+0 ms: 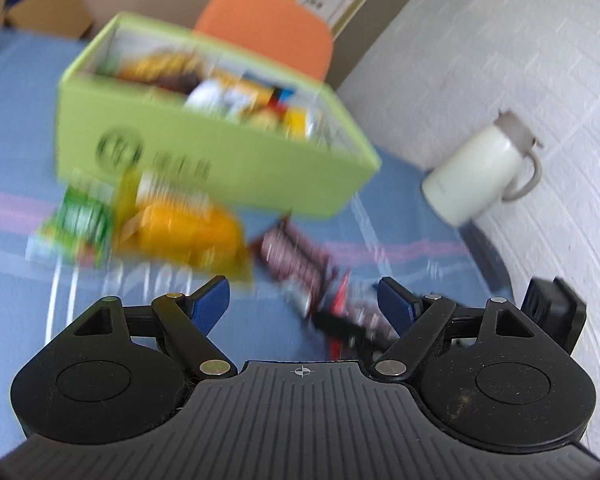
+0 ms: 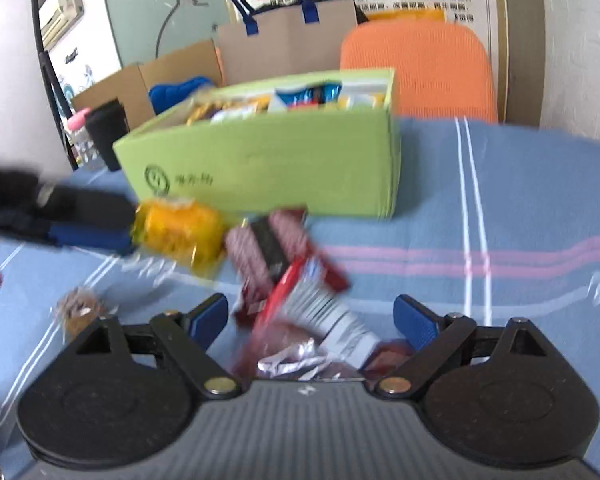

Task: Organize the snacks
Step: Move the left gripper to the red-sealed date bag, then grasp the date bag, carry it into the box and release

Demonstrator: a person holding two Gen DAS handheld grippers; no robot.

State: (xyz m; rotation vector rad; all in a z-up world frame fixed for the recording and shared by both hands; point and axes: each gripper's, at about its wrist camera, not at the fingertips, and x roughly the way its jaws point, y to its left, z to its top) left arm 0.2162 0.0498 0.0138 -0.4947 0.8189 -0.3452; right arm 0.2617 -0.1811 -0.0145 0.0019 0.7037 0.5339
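An open light-green box [image 1: 204, 160] [image 2: 280, 168], stuffed with snack packets, stands on the blue striped tablecloth. In front of it lie a yellow packet [image 1: 188, 236] [image 2: 180, 236], a green packet [image 1: 80, 216] and a dark red striped packet [image 1: 292, 256] [image 2: 260, 252]. My left gripper [image 1: 302, 300] is open low over the cloth, with a red and dark wrapper just inside its right finger. In the right wrist view the left gripper [image 2: 120, 226] reaches toward the yellow packet. My right gripper [image 2: 312, 316] is open over a red and silver packet [image 2: 312, 304], pads apart from it.
A white lidded jug [image 1: 476, 176] stands by the white wall on the right. An orange chair [image 2: 416, 68], a brown paper bag [image 2: 284, 44] and a black cup [image 2: 106, 132] lie behind the box. A small brown snack in clear wrap [image 2: 78, 310] lies front left.
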